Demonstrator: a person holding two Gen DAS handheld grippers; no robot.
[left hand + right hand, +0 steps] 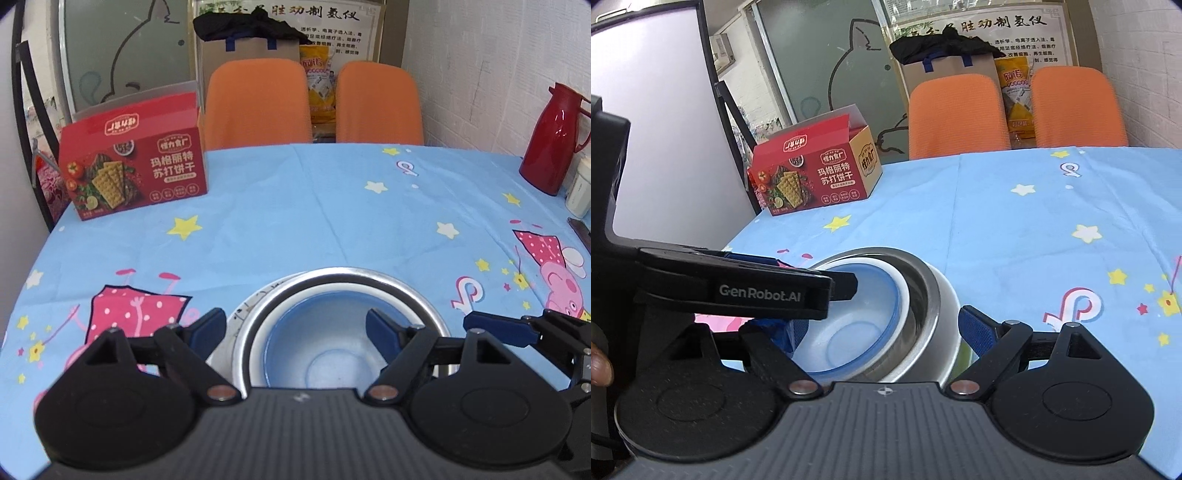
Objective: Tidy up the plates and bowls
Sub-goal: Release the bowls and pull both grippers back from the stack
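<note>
A blue-rimmed white bowl [325, 354] sits nested inside a steel bowl [373, 284], on a white patterned plate [240, 314], on the table's near edge. My left gripper [295, 332] is open, its fingers spread over the stack, one finger inside the blue bowl. In the right wrist view the same blue bowl [849, 332] sits in the steel bowl [931, 306]. My right gripper [879, 328] is open around the stack, its right finger outside the steel bowl. The left gripper's finger [768, 284] reaches into the bowl there.
A red cracker box [136, 173] stands at the far left of the table with the blue cartoon tablecloth [314, 214]. A red thermos [554, 140] and a white jar [580, 192] stand at the right by the wall. Two orange chairs [258, 103] are behind.
</note>
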